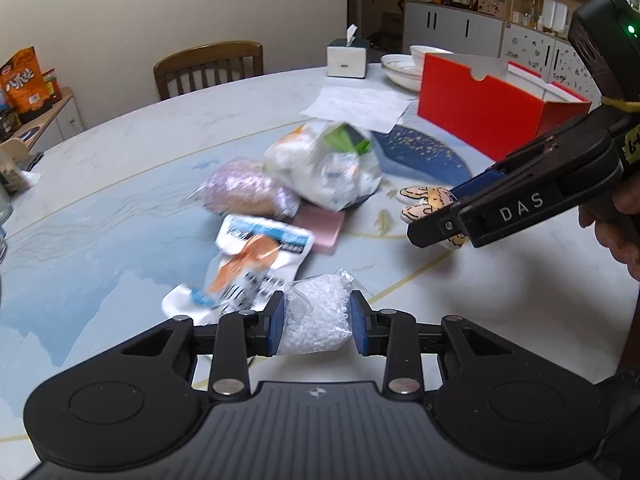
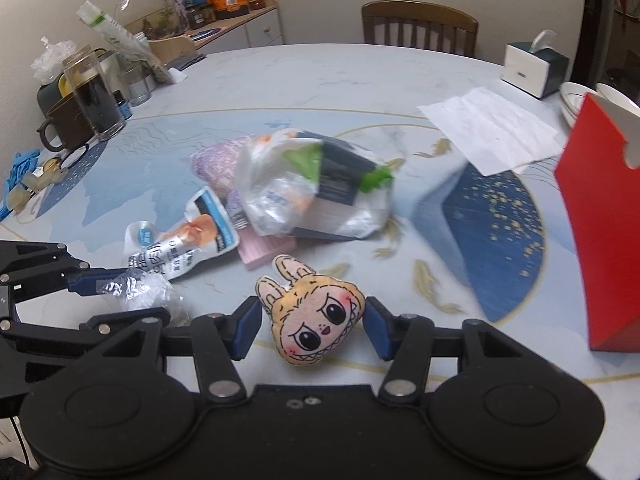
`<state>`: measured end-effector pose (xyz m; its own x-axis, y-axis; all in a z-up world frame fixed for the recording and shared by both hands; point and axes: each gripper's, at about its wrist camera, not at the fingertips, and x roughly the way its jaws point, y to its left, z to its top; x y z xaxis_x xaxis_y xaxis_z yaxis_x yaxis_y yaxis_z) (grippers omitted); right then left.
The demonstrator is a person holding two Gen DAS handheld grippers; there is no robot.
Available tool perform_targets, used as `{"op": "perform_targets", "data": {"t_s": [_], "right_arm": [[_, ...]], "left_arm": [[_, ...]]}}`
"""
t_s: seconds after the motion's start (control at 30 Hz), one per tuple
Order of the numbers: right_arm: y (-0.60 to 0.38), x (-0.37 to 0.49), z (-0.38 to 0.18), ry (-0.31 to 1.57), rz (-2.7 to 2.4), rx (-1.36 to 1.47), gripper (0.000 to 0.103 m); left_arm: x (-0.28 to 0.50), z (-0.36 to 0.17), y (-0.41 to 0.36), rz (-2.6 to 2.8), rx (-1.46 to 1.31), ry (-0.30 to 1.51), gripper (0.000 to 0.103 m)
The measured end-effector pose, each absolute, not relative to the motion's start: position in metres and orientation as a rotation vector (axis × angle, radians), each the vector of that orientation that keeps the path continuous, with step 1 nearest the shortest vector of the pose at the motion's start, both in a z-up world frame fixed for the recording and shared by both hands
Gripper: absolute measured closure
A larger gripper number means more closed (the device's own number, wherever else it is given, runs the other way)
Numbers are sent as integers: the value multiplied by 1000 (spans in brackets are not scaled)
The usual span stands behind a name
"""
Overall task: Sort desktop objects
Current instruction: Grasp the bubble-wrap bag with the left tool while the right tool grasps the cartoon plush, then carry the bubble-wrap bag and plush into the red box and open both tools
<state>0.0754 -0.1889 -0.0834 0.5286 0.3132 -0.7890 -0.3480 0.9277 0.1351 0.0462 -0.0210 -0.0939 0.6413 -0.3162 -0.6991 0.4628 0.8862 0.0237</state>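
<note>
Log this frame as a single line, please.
left tongs: shut on bead bag | right tongs: shut on plush face toy | pile: on table | red box: right

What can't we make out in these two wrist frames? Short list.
- Red box interior: left wrist view, front wall hides it; right wrist view, frame edge cuts it.
- White plastic bag contents: both views, motion blur and crumpled film.
- Pink pad: mostly under the bag and the pouch.
- Pouch print: blurred, unreadable.
- Bead bag underside: left gripper hides it.
</note>
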Motion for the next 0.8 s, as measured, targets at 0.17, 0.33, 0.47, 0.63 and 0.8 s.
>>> {"op": "perform_targets", "data": {"t_s": [0.17,0.33,0.47,0.63,0.8], "right_arm": [[-207,70,-76,926,375,-38,48],[-229,66,-66,910,363,-24,48],[-247,65,-55,893,363,-14,48],[-270,65,-39,866,365,-7,48],[-294,66,-23,835,366,2,48]], "left_arm": [[49,-84,-38,-471,200,736,71],[55,-69,-61,-501,195,705,71],[59,-57,-80,-525,194,680,71],[68,-40,-103,-554,174,666,71],[76,-21,-132,-585,172,623,71]]}}
